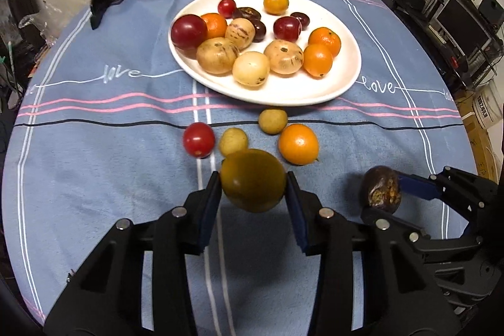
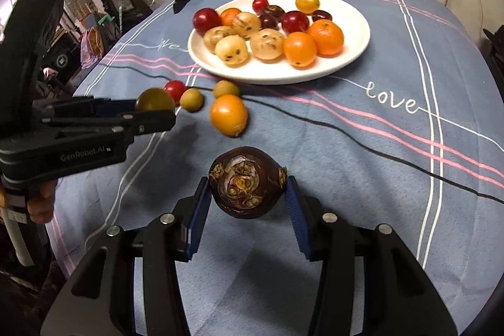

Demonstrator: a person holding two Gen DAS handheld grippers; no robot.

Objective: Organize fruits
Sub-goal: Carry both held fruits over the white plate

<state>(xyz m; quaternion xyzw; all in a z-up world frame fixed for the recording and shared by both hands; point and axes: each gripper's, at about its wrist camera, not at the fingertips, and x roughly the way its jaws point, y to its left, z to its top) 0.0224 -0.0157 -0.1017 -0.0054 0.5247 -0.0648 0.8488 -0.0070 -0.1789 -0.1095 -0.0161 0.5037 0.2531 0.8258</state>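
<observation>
dim warm indoor light from overhead; soft shadows sit right under the round white ceramic plate (image 1: 343, 84) & loose fruit. olive-green round fruit (image 1: 253, 180) blurred w/ motion in left view. strong fisheye bend & black vignette at edges; room bkgd murky, low detail.

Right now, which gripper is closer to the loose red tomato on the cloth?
Left. The left gripper, shut on a brown-yellow fruit, sits just in front of the red tomato. The right gripper, holding a dark fruit, is farther back and to the side.
</observation>
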